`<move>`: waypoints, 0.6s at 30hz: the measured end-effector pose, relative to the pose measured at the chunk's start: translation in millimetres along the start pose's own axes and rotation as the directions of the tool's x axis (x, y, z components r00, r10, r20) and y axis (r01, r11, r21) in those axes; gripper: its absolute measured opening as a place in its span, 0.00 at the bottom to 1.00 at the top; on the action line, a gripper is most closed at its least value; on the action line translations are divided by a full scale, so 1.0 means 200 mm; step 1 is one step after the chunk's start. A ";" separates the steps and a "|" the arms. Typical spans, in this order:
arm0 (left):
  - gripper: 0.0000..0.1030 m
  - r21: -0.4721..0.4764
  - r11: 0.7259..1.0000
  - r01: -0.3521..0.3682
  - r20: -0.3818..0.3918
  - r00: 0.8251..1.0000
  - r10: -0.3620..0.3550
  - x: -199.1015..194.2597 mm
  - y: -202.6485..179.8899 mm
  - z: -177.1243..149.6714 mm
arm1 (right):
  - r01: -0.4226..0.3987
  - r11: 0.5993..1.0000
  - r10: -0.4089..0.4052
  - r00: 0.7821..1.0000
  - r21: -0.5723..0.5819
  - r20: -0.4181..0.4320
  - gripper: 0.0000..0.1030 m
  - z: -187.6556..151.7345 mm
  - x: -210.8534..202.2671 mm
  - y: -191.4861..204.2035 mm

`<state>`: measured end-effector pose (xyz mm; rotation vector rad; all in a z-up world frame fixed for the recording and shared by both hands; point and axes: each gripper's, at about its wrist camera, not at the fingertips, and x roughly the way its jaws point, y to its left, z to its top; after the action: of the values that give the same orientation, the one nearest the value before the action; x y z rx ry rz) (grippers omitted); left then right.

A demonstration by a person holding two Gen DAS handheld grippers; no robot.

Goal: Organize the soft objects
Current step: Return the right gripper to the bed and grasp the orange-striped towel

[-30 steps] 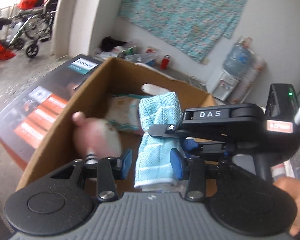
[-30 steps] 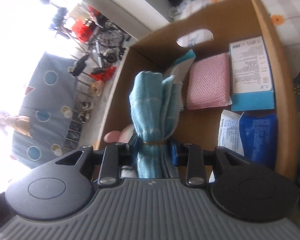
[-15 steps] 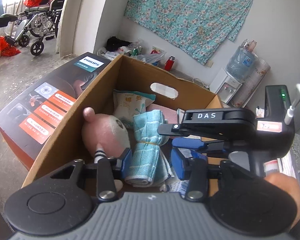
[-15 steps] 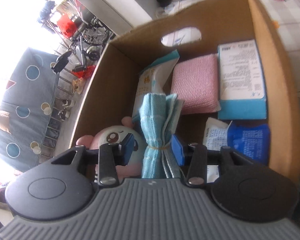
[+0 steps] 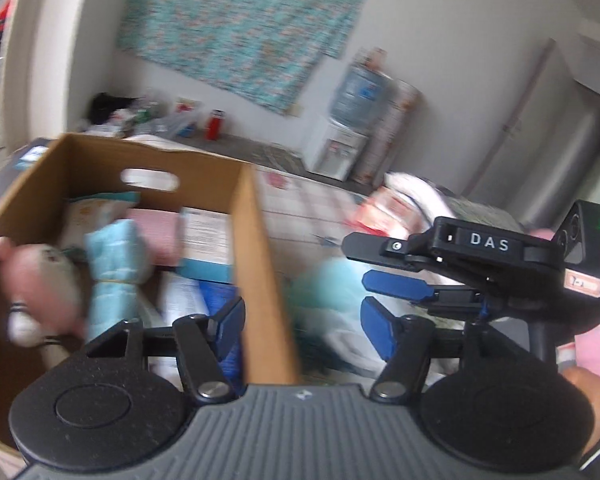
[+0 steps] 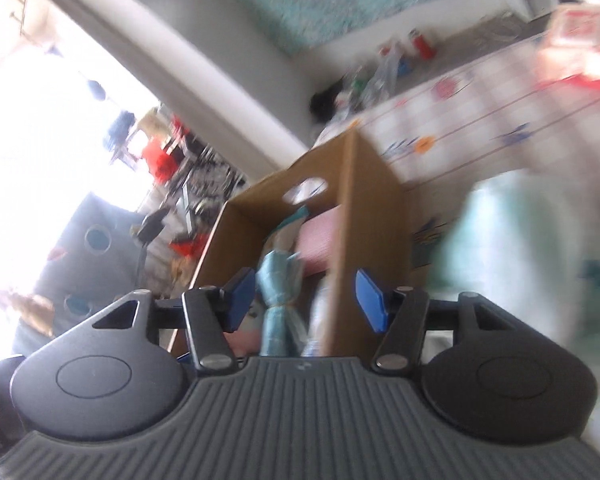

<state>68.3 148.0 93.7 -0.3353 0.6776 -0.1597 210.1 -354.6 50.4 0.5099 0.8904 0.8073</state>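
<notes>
Towel roll point(image 6: 278, 300) released into the box point(image 5: 256, 264); my right claw point(image 6: 306, 300) now apart and empty, left claw point(image 5: 302, 322) apart too, both swinging toward the pile point(image 5: 328, 292) outside.

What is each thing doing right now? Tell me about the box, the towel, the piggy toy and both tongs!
Cardboard box: open on top, holding several things.
Rolled blue towel: inside the box, tied round its middle, free of both tongs.
Pink plush toy: inside the box, beside the towel.
Left tongs: open, empty, straddling the box's wall.
Right tongs: open, empty.
Green bundle: outside the box, too blurred to identify.
</notes>
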 end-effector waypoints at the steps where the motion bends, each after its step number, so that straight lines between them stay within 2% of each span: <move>1: 0.63 0.022 0.999 0.029 -0.012 1.000 -0.029 0.02 -0.06 -0.01 | 0.026 1.000 -0.026 0.999 0.005 0.030 0.58 0.00 -0.10 -0.06; 4: 0.63 0.077 0.990 0.116 -0.059 0.992 -0.111 0.10 -0.24 -0.07 | 0.119 0.993 -0.121 0.987 0.026 0.108 0.61 -0.01 -0.38 -0.26; 7: 0.63 0.124 0.973 0.195 -0.121 0.976 -0.180 0.18 -0.40 -0.17 | 0.230 0.972 -0.236 0.958 0.058 0.162 0.62 -0.07 -0.61 -0.45; 9: 0.63 0.146 0.960 0.239 -0.164 0.963 -0.215 0.24 -0.50 -0.24 | 0.272 0.958 -0.285 0.943 0.094 0.169 0.62 -0.12 -0.73 -0.57; 13: 0.63 0.165 0.939 0.302 -0.232 0.937 -0.261 0.32 -0.63 -0.38 | 0.328 0.925 -0.358 0.921 0.189 0.154 0.62 -0.28 -0.89 -0.80; 18: 0.61 0.179 0.918 0.354 -0.316 0.904 -0.287 0.42 -0.73 -0.55 | 0.342 0.894 -0.389 0.912 0.288 0.126 0.62 -0.46 -0.93 -0.97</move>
<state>57.5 -36.7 16.6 -0.1974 0.8752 -0.6108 141.4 -613.4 -44.2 0.6112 0.8931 0.2917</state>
